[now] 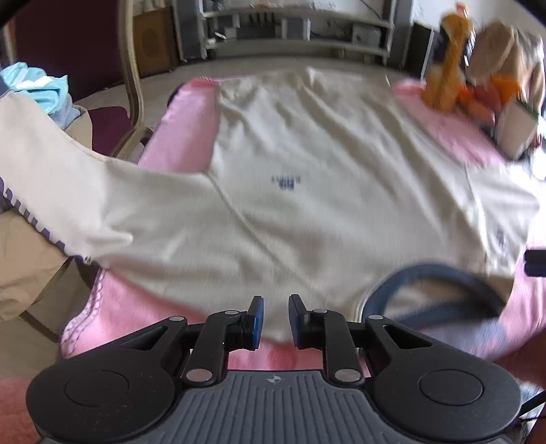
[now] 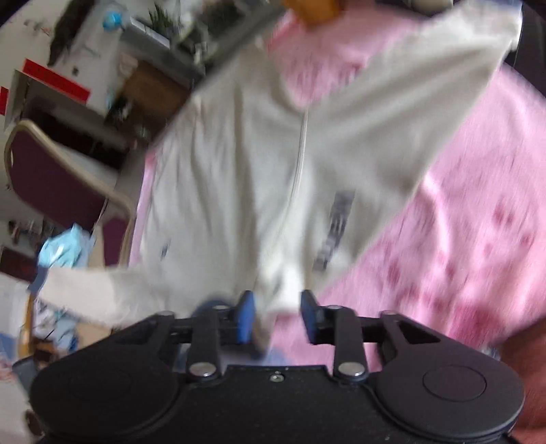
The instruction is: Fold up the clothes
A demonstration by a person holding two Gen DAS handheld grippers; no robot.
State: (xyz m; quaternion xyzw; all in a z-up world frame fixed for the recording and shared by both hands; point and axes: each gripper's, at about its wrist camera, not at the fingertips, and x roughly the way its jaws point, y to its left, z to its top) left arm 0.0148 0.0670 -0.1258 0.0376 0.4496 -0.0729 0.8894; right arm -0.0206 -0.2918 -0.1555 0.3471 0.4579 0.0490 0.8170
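Shirt (image 1: pixel 307 191) first: you have a cream long-sleeved one spread flat on a pink blanket (image 1: pixel 181 136), its dark-blue collar (image 1: pixel 440 287) at the near edge in your left view and its hem toward the far shelves (image 1: pixel 297 30). A small blue print sits at mid-chest. One sleeve (image 1: pixel 58 177) runs off the blanket's left side toward a maroon chair (image 1: pixel 105 126), where pale-blue clothes (image 1: pixel 37 88) are heaped; the other sleeve lies out to the right, over the pink.

Your left gripper (image 1: pixel 275 319) is low over the near edge of the shirt, just left of the collar. Its jaws stand apart with only cloth showing through the gap — nothing is pinched between the blue pads (image 1: pixel 256 321).

Your right gripper (image 2: pixel 277 316) is also parted. The picture is heavily blurred, but a fold of the shirt (image 2: pixel 259 177) lies in the gap, nearer the left pad; you cannot tell whether it touches either one. In that view the shirt runs up and away from the fingers, with a sleeve stretching to the upper right across the blanket (image 2: pixel 460 222).

At the far right corner of the blanket, in the left view, stand some plush toys (image 1: pixel 477 65) — orange and tan, too smeared to make out further.
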